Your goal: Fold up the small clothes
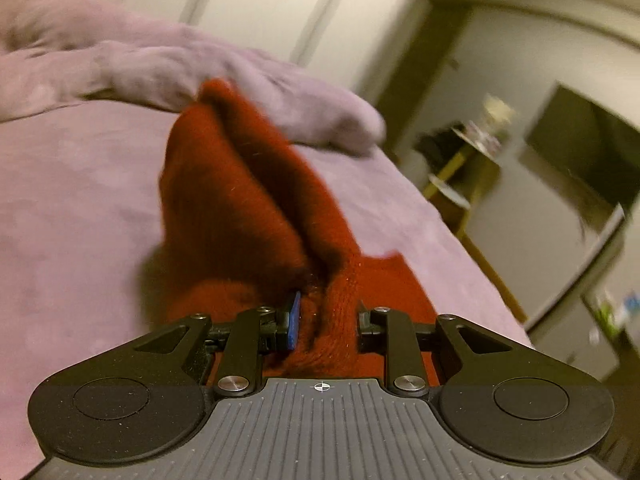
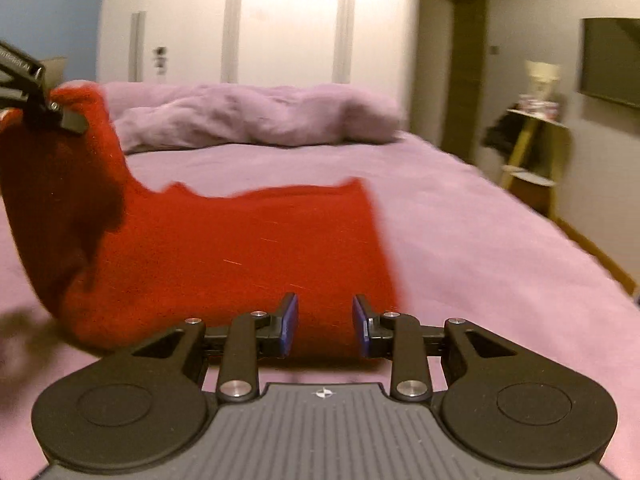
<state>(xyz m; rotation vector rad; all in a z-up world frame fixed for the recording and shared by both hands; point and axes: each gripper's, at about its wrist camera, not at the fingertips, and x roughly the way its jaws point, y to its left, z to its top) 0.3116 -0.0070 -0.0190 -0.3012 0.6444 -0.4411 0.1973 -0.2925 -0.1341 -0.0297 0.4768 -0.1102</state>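
Note:
A red knitted garment (image 2: 248, 248) lies on the purple bedspread (image 2: 460, 240). My left gripper (image 1: 326, 320) is shut on a bunched fold of the red garment (image 1: 240, 200) and holds that part lifted above the bed. In the right wrist view the left gripper's fingers (image 2: 68, 120) show at the upper left, pinching the raised corner. My right gripper (image 2: 325, 326) is open, its blue pads on either side of the garment's near edge, with nothing pinched.
A rumpled purple duvet (image 2: 260, 116) lies across the far end of the bed. White wardrobe doors (image 2: 280, 20) stand behind. A yellow side table (image 2: 532, 152) with items and a dark screen (image 2: 612, 64) are at the right, past the bed's edge.

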